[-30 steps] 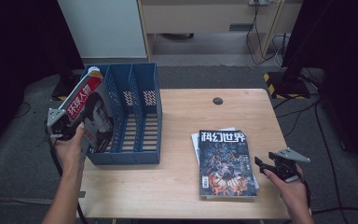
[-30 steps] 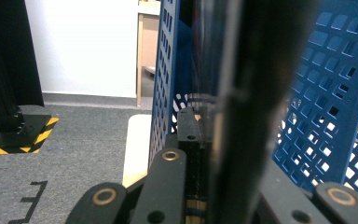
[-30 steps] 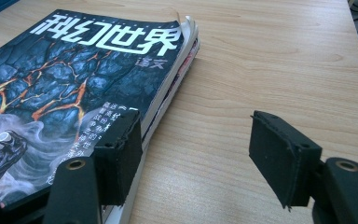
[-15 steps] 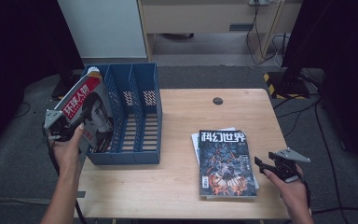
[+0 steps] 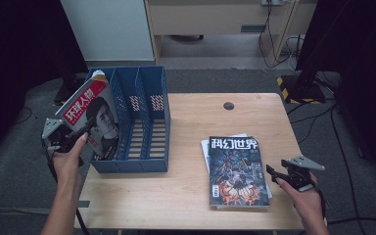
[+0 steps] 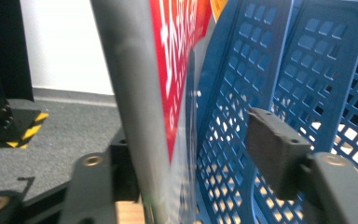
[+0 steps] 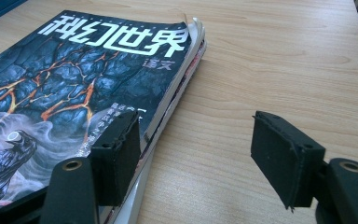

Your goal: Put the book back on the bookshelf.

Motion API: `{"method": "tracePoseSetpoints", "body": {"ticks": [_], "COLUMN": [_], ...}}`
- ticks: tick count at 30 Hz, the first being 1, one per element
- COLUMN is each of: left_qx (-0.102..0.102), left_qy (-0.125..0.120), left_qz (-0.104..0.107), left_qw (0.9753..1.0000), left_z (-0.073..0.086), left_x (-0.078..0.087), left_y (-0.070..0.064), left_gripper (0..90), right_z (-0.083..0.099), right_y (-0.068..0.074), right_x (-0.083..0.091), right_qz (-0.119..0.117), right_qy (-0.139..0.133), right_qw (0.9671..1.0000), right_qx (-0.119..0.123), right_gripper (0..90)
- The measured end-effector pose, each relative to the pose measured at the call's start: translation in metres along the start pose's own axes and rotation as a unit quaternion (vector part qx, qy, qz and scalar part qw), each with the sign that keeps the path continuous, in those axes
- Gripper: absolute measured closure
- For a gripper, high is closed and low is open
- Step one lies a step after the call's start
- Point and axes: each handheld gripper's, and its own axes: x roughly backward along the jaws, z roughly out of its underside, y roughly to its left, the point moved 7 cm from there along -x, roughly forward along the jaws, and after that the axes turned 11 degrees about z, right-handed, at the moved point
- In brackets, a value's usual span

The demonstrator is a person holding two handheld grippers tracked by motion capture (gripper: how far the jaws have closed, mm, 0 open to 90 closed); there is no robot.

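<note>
A red-titled magazine with a portrait cover leans tilted in the leftmost slot of the blue three-slot file rack. My left gripper is at its lower left edge. In the left gripper view the magazine rests against the left jaw while the right jaw stands apart from it, so my left gripper is open in front of the rack. A dark science-fiction magazine tops a small stack on the table. My right gripper is open at the stack's right edge, its left jaw over the cover.
The wooden table has a round cable hole near its back edge. A white cabinet stands behind the rack. A yellow-and-black striped stand base and cables lie on the floor at right.
The left hand has lowered the red magazine deeper into the rack's leftmost slot and shifted slightly left. The right gripper has stayed at the stack's edge.
</note>
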Motion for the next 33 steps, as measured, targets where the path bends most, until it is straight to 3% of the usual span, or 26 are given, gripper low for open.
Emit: {"method": "tracePoseSetpoints", "body": {"ticks": [8,14,24,33], "left_qx": [0.01,0.009,0.01,-0.001], "left_qy": [0.008,0.007,0.015,0.016], "left_qz": [0.014,0.013,0.008,0.01], "left_qw": [0.9998,0.9998,0.9998,0.9998], "left_z": [0.007,0.01,0.031,0.037], "left_x": [0.007,0.017,0.037,0.055], "left_y": [-0.004,-0.007,-0.013,-0.019], "left_gripper": [24.0,22.6,21.6,21.9], "right_z": [0.0,-0.001,-0.002,-0.003], "right_y": [0.001,0.003,0.006,0.006], "right_x": [0.0,0.001,0.002,0.002], "right_qz": [-0.004,-0.004,-0.01,-0.012], "right_qy": [0.001,-0.002,-0.002,-0.005], "right_qw": [1.0,1.0,0.9999,0.9999], "right_qx": [-0.001,0.0,0.002,0.002], "right_gripper": [32.6,32.3,31.6,31.4]}}
